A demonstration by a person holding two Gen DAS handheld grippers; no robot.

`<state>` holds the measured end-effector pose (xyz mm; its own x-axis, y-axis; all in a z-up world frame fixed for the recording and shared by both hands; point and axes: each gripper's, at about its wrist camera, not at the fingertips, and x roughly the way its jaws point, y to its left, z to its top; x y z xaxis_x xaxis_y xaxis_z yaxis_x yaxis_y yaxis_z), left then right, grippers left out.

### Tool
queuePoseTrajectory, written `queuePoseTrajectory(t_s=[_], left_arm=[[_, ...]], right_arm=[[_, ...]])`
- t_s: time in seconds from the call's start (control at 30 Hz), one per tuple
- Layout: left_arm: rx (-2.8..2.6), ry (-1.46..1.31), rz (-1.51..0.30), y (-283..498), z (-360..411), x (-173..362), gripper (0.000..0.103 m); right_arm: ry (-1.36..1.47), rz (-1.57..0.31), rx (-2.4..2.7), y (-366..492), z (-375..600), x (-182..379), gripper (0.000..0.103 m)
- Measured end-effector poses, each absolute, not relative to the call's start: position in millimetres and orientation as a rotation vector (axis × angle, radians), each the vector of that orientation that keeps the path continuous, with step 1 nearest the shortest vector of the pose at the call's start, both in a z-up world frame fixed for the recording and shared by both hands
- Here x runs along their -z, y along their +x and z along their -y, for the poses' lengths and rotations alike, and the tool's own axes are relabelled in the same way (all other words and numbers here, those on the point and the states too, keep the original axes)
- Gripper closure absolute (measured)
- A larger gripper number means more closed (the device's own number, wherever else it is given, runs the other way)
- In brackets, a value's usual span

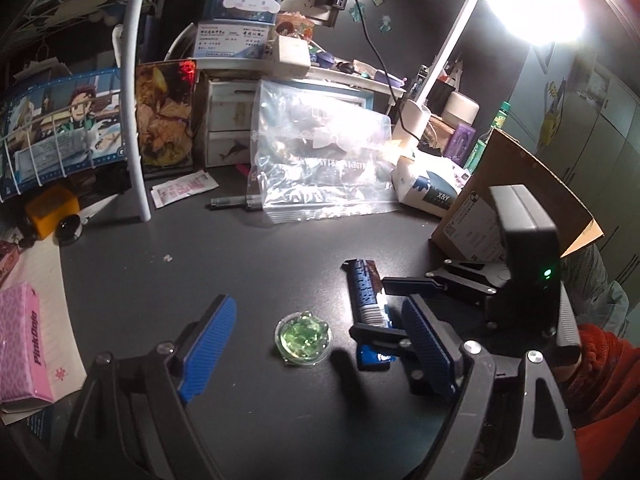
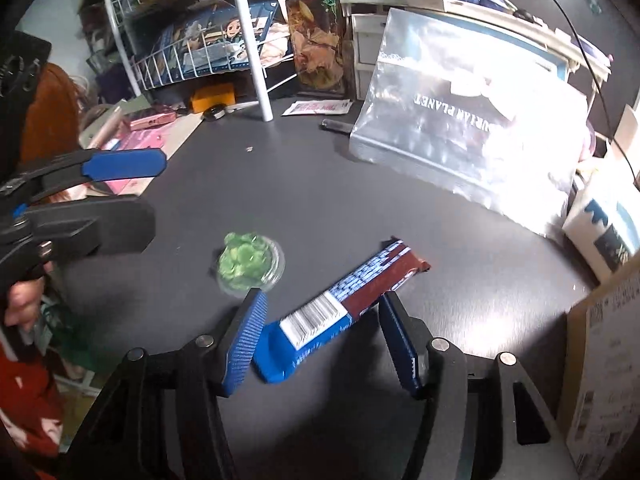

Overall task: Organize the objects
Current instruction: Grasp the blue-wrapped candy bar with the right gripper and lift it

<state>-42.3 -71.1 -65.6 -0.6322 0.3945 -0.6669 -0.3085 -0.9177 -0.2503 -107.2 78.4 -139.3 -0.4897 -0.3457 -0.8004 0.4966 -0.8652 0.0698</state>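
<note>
Two wrist views over the dark counter (image 1: 240,248). My left hand-held gripper (image 1: 316,332) stands with its jaws spread wide, and it grips nothing. The small clear cup of green beads (image 1: 303,338) rests on the counter between its blue fingers (image 1: 208,352), touching neither. My right hand-held gripper (image 2: 320,336) is likewise spread, its two ribbed blue fingers (image 2: 244,344) flanking the near, blue end of the snack bar (image 2: 340,308). The bar lies flat on the counter, barcode up, running diagonally away toward its brown far end. Whether the pads already touch the wrapper I cannot tell; a gap shows on the right side.

In the right wrist view, the cup of green beads (image 2: 250,262) sits just left of the bar, apart from it, and my left hand-held gripper (image 2: 120,188) enters from the left edge, open. In the left wrist view, the snack bar (image 1: 366,292) lies just right of the cup, with my right hand-held gripper (image 1: 390,308) straddling it.

Behind these, a clear plastic zip bag (image 1: 316,160) stands near the back. A cardboard box (image 1: 512,200) stands at the right edge and a white wire rack (image 2: 172,60) at the left.
</note>
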Motion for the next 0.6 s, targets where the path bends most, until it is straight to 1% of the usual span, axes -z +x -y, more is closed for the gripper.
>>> queuePoseTrajectory(t_s=[0.2, 0.33, 0.37, 0.43, 0.47, 0.5, 0.53, 0.6], left_arm=[[-2.53, -1.064, 0.159, -45.4, 70.5, 63.0, 0.02], [-2.534, -1.074, 0.19, -48.5, 72.4, 64.4, 0.02], [-2.53, -1.077, 0.196, -49.2, 72.1, 64.4, 0.02], [-2.528, -1.078, 0.194, -48.7, 70.6, 63.7, 0.02], [-2.527, -1.079, 0.192, -48.6, 70.3, 63.5, 0.02], [-2.528, -1.082, 0.187, -48.5, 69.7, 63.0, 0.02], [-2.531, -1.086, 0.183, -48.6, 69.2, 62.6, 0.02], [-2.532, -1.091, 0.177, -49.2, 68.4, 61.7, 0.02]], right_arm=[[1.205, -0.371, 2.398, -103.5, -87.3, 141.4, 0.048], [1.23, -0.34, 2.414, -106.5, -105.4, 139.8, 0.048], [1.231, -0.329, 2.405, -107.2, -106.9, 139.6, 0.05], [1.234, -0.316, 2.391, -107.7, -109.4, 139.6, 0.061], [1.236, -0.322, 2.391, -107.3, -108.7, 140.2, 0.073], [1.241, -0.342, 2.391, -106.6, -107.7, 141.4, 0.08], [1.226, -0.366, 2.406, -104.7, -107.0, 140.9, 0.082], [1.226, -0.358, 2.403, -103.9, -108.4, 140.5, 0.088]])
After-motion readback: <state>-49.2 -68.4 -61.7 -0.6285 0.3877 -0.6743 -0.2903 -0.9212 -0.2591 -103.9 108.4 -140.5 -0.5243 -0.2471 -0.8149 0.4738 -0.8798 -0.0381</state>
